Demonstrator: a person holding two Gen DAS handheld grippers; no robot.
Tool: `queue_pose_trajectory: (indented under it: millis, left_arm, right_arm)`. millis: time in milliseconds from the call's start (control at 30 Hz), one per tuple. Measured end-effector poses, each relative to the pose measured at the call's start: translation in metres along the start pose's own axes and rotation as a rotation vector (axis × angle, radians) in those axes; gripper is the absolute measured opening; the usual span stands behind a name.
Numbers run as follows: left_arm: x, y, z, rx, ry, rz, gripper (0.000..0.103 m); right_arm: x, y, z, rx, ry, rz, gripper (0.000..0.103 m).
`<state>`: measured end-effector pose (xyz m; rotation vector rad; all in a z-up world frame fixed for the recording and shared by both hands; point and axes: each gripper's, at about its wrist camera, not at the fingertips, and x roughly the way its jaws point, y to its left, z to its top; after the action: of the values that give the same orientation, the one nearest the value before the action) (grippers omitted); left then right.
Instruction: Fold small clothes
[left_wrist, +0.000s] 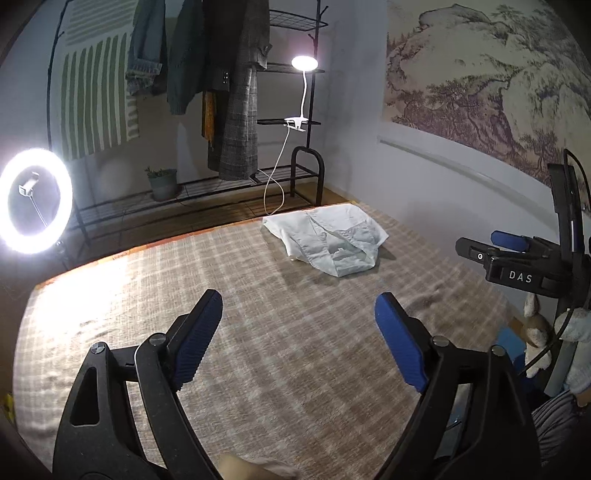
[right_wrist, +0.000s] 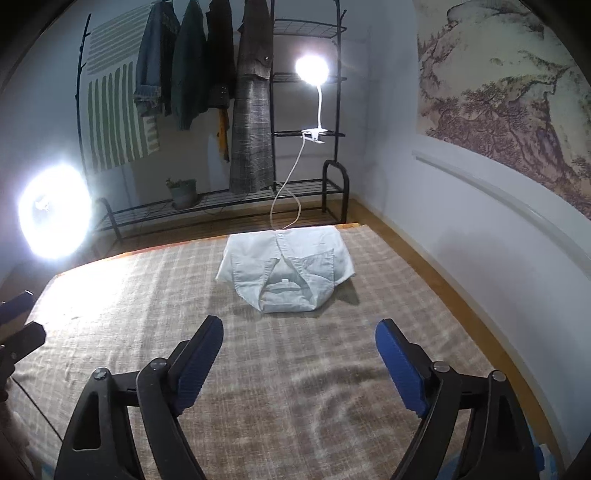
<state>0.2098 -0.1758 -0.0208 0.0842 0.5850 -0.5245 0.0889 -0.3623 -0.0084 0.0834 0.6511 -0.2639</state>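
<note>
Blue pads up front: the left hand-held gripper (left_wrist: 299, 321) stands wide apart with nothing between its jaws, and the right hand-held gripper (right_wrist: 299, 350) is just as wide and just as empty, both poised over the plaid-covered tabletop (right_wrist: 258, 406). Further out lies the white shirt (right_wrist: 284, 269), near the far edge, well clear of both. It's already a compact folded bundle, collar facing us, placket running away. Looks light, soft and floppy, likely to sag if pinched by one corner. I'd take the two near corners together.
</note>
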Motion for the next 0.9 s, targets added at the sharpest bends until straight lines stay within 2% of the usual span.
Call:
queue_pose_trajectory:
  millis: [133,200,433,567,733,900]
  left_arm:
    - [-0.007,-0.003,-0.002,0.016,-0.017,0.01,0.092]
    - [-0.01,-0.004,-0.002,0.025,-0.027,0.012,0.098]
    - [-0.016,-0.005,-0.002,0.029,-0.04,0.02,0.099]
    - [-0.018,-0.004,-0.002,0.015,-0.028,0.009,0.1]
    - [-0.024,-0.006,-0.002,0.042,-0.065,0.041,0.1]
    - [-0.024,-0.009,-0.002,0.056,-0.063,0.026,0.1]
  right_arm:
    - [-0.002,0.0,-0.005,0.001,-0.013,-0.005,0.093]
    - [-0.002,-0.001,-0.006,0.004,-0.017,-0.013,0.095]
    - [-0.002,-0.005,-0.005,0.023,-0.037,-0.011,0.102]
    - [-0.001,0.0,-0.004,0.014,-0.04,0.003,0.103]
    - [-0.003,0.008,-0.005,-0.013,-0.049,0.005,0.103]
    - [-0.002,0.009,-0.006,-0.012,-0.046,0.011,0.103]
